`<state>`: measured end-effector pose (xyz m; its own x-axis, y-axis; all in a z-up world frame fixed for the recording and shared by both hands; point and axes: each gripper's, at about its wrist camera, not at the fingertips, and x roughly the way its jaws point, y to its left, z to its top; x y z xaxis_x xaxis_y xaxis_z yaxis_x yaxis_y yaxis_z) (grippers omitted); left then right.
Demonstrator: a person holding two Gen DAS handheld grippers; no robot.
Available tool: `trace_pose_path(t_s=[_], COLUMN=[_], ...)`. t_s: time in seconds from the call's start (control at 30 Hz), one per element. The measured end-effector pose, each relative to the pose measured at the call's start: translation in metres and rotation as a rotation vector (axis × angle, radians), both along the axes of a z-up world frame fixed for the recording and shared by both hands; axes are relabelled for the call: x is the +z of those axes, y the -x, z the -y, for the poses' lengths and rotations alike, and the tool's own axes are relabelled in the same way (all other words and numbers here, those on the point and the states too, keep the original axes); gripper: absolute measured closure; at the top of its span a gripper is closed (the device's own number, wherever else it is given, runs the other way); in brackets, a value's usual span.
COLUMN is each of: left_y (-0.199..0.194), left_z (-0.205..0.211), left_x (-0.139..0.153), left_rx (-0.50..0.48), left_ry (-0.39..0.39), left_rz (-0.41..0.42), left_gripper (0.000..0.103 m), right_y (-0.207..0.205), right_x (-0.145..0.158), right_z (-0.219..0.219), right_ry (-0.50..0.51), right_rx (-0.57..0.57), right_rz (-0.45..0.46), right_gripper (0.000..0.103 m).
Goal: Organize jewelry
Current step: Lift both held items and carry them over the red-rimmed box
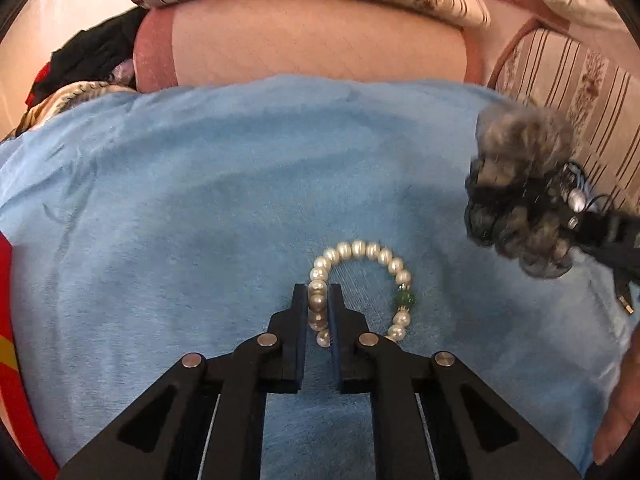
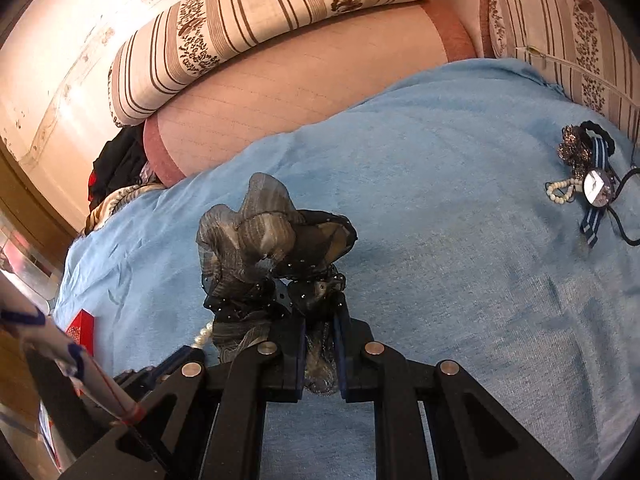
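Note:
A white pearl bracelet [image 1: 362,266] with one green bead lies on the blue cloth [image 1: 200,208]. My left gripper [image 1: 318,300] is shut on the bracelet's left side. My right gripper [image 2: 320,320] is shut on a grey and black ruffled fabric hair piece [image 2: 264,256], held above the cloth. That hair piece also shows at the right of the left wrist view [image 1: 520,200]. A pile of jewelry [image 2: 592,184] lies on the cloth at the far right: a small bead bracelet, a striped blue ribbon piece with a round face, black cords.
Striped floral cushions [image 2: 260,32] and a pink sofa back [image 1: 320,44] border the cloth behind. Dark clothes [image 1: 92,56] lie at the back left. A red box [image 2: 82,328] sits at the cloth's left edge. Part of the pearl bracelet [image 2: 204,334] and the left gripper show bottom left.

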<state>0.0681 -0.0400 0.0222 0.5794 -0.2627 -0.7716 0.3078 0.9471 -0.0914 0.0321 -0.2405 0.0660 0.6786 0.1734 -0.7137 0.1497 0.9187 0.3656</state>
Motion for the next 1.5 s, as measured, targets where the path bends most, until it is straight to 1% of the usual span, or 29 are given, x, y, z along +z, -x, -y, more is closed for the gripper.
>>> trace_pose_path(t_s=[0.1, 0.2, 0.4, 0.6, 0.83, 1.5], left_y=[0.005, 0.010, 0.017, 0.020, 0.022, 0.030], left_z=[-0.009, -0.019, -0.034, -0.043, -0.047, -0.045], left_x=[0.017, 0.028, 0.043, 0.051, 0.056, 0.065], left_rx=[0.011, 0.027, 0.098, 0.144, 0.163, 0.175], left_ry=[0.017, 0.035, -0.005, -0.053, -0.068, -0.090], left_rz=[0.048, 0.080, 0.173, 0.241, 0.274, 0.319], left_gripper=[0.094, 0.094, 0.094, 0.094, 0.094, 0.094], right_y=[0.001, 0.004, 0.012, 0.017, 0.019, 0.025], right_x=[0.005, 0.010, 0.017, 0.018, 0.018, 0.019], right_z=[-0.003, -0.012, -0.038, -0.053, -0.059, -0.070], right_ry=[0.007, 0.041, 0.126, 0.167, 0.193, 0.208], right_rx=[0.006, 0.028, 0.096, 0.141, 0.157, 0.173], right_rz=[0.024, 0.048, 0.093, 0.117, 0.131, 0.147], right_gripper=[0.090, 0.090, 0.090, 0.090, 0.090, 0.090])
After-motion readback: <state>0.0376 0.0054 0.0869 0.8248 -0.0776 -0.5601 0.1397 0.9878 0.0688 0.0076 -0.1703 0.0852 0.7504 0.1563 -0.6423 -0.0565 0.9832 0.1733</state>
